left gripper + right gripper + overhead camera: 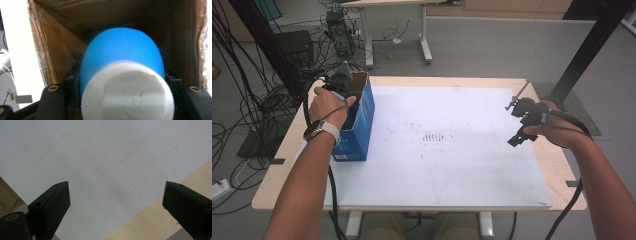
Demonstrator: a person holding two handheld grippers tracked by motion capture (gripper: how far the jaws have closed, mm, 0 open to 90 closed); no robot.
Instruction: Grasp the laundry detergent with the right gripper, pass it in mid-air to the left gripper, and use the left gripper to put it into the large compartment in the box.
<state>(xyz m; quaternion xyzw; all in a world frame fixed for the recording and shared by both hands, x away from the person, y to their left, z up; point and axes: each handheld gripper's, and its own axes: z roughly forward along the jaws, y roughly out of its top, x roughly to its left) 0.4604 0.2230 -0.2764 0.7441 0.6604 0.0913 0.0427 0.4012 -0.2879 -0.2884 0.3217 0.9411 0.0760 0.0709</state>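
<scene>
Our left tool (122, 100) is clamped on a blue object with a white end (123, 57), held inside the open blue cardboard box (362, 125) at about ten o'clock on the bench (557, 165). Our right tool (116, 202) hangs at three o'clock with its jaws wide apart and nothing between them, over the white mat (452, 150) near its edge.

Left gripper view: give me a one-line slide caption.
Left gripper shut on a blue and white object, held inside the open cardboard box.
</scene>
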